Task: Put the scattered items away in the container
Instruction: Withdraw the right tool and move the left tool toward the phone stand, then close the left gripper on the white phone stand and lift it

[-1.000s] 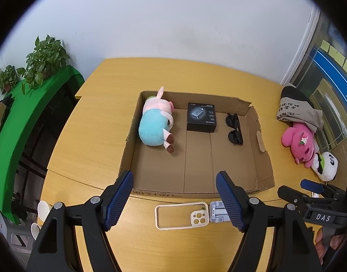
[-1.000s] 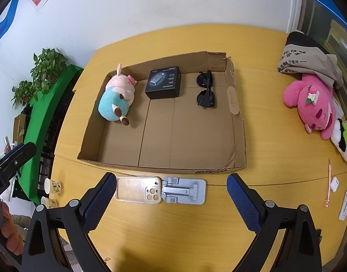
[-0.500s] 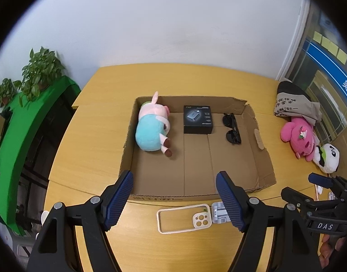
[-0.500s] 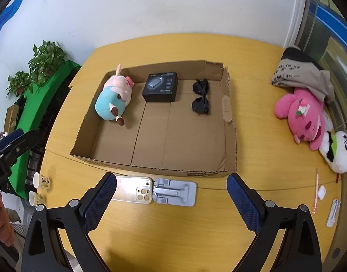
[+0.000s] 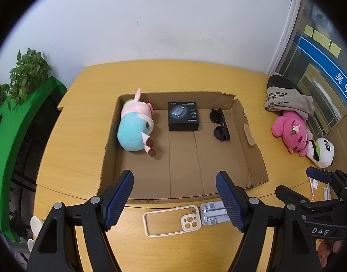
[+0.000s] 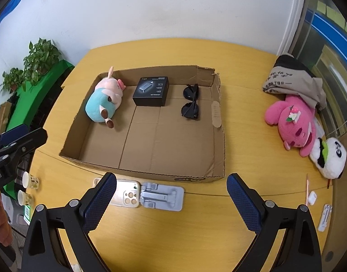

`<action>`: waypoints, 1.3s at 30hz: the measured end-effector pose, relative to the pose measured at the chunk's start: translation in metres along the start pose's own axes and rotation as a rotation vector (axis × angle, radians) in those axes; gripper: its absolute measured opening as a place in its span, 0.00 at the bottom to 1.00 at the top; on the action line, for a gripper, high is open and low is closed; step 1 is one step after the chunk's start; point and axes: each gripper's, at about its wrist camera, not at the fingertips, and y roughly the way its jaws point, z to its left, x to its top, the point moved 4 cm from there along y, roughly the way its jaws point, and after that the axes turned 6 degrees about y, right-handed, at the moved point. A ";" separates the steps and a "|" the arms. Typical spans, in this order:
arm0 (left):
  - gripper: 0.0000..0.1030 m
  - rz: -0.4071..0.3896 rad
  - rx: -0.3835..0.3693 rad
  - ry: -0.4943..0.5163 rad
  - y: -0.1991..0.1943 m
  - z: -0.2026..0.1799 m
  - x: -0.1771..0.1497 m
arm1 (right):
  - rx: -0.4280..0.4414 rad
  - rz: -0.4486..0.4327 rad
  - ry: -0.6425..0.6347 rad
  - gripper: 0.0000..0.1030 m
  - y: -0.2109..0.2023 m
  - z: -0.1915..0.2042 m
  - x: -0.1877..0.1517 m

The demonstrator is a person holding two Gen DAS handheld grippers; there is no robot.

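A shallow cardboard box (image 5: 252, 176) (image 6: 220, 158) on the yellow table holds a pig plush (image 5: 135, 129) (image 6: 103, 102), a black carton (image 5: 183, 119) (image 6: 150, 91) and sunglasses (image 5: 220, 127) (image 6: 191, 107). In front of the box lie a cream phone case (image 5: 171, 223) (image 6: 125, 196) and a grey folding stand (image 5: 211, 213) (image 6: 162, 196). My left gripper (image 5: 174, 197) hangs open above the box's near wall and the case, holding nothing. My right gripper (image 6: 171, 201) is open above the stand, holding nothing.
At the right edge lie a pink plush (image 5: 291, 131) (image 6: 293, 124), a panda plush (image 5: 322, 151) (image 6: 330, 158) and a folded bag (image 6: 293, 81). Small white items (image 6: 311, 198) sit near the right front. Paper cups (image 6: 29, 180) and green cloth with plants (image 5: 26, 79) are off the left.
The left view has drawn back and tilted, so the box sits farther away and more centred. The right view has shifted a little right. Both grippers stay open.
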 end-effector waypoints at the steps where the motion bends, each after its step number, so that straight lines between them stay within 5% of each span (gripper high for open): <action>1: 0.73 -0.002 -0.004 0.000 0.003 -0.001 0.000 | -0.001 0.000 -0.002 0.97 0.001 0.000 0.000; 11: 0.73 0.014 -0.040 -0.005 0.036 -0.008 0.002 | 0.042 0.047 0.016 0.97 0.035 -0.014 0.000; 21: 0.73 0.235 -0.140 0.098 0.118 -0.040 -0.067 | 0.037 0.231 0.125 0.96 0.114 -0.079 -0.071; 27: 0.73 0.350 -0.179 0.122 0.167 -0.054 -0.105 | 0.117 0.284 0.093 0.94 0.169 -0.059 -0.097; 32: 0.73 0.396 -0.208 0.127 0.189 -0.058 -0.120 | 0.110 0.342 0.029 0.68 0.207 -0.045 -0.113; 39: 0.71 0.412 -0.233 0.128 0.199 -0.063 -0.131 | 0.186 0.281 -0.016 0.45 0.208 -0.036 -0.116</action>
